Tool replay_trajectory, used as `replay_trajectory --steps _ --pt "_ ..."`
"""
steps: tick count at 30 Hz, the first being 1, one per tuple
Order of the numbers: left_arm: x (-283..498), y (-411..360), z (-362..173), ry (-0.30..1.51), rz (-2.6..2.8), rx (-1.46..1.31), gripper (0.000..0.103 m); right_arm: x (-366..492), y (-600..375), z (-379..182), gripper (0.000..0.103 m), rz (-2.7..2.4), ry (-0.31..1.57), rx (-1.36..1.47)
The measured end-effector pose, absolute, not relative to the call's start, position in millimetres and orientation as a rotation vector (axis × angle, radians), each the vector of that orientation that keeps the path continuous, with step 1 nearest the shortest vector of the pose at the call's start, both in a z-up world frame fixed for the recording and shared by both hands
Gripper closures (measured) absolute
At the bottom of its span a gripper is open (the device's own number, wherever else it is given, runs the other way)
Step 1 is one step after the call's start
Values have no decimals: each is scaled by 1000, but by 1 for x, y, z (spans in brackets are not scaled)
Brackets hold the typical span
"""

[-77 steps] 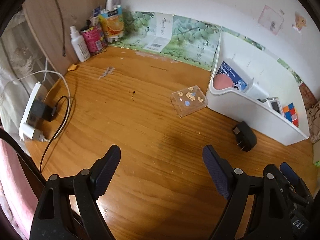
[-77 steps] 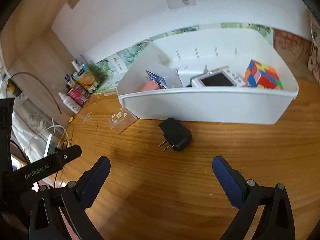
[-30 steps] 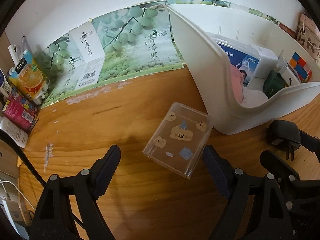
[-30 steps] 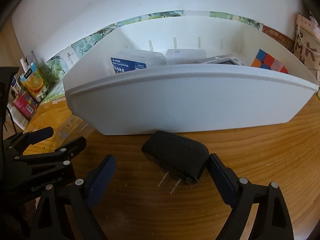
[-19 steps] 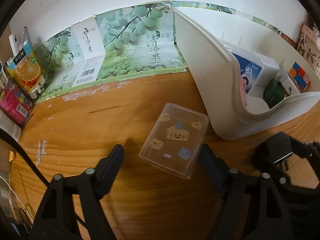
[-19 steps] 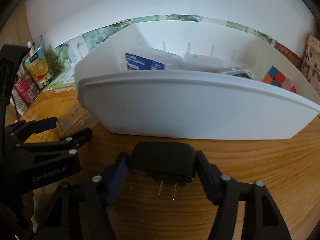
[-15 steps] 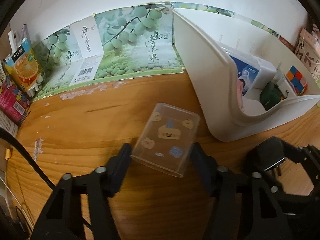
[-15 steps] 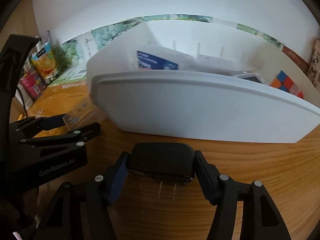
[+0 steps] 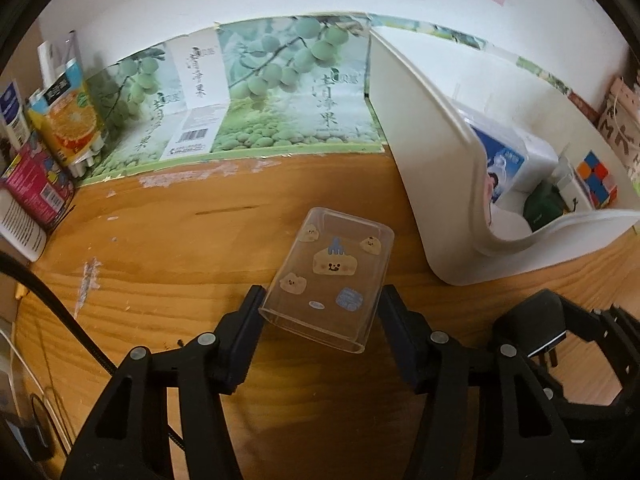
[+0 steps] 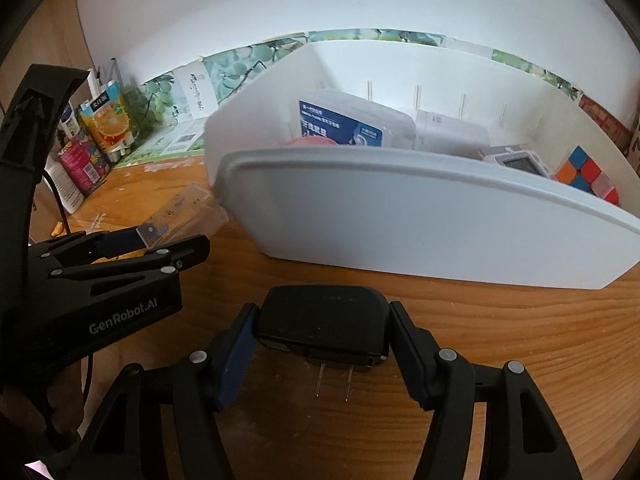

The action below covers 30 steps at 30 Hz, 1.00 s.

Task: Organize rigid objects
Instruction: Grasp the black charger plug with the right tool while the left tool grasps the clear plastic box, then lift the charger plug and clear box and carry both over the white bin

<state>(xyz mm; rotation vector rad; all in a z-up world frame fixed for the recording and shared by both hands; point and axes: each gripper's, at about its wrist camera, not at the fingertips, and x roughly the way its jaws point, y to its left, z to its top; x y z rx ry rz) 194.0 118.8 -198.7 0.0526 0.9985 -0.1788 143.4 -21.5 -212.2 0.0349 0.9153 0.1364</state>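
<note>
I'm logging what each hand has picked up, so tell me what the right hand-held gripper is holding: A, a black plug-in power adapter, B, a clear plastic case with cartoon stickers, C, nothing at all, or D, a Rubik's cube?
A: the right hand-held gripper is clamped on the black power adapter, prongs pointing down, while the clear sticker case sits in the left hand-held gripper.

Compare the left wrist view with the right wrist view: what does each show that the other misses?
Only the left wrist view shows the cartoon stickers on top of the clear box and a dark green item inside the white bin. Only the right wrist view shows the black charger whole, prongs toward the camera, and a white gadget with a screen. Both show the bin, the colour cube and the juice carton.
</note>
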Motion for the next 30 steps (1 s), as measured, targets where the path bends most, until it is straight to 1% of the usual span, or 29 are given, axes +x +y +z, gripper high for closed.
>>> replay_trajectory --steps 9,19,30 --pt "177 131 -173 925 -145 -7 42 129 -12 -191 39 194 875 4" --pt "164 140 -152 889 -89 -89 42 111 -13 -163 39 233 842 -31" --pt "155 131 -119 808 -54 -195 42 104 -41 -123 39 249 797 -130"
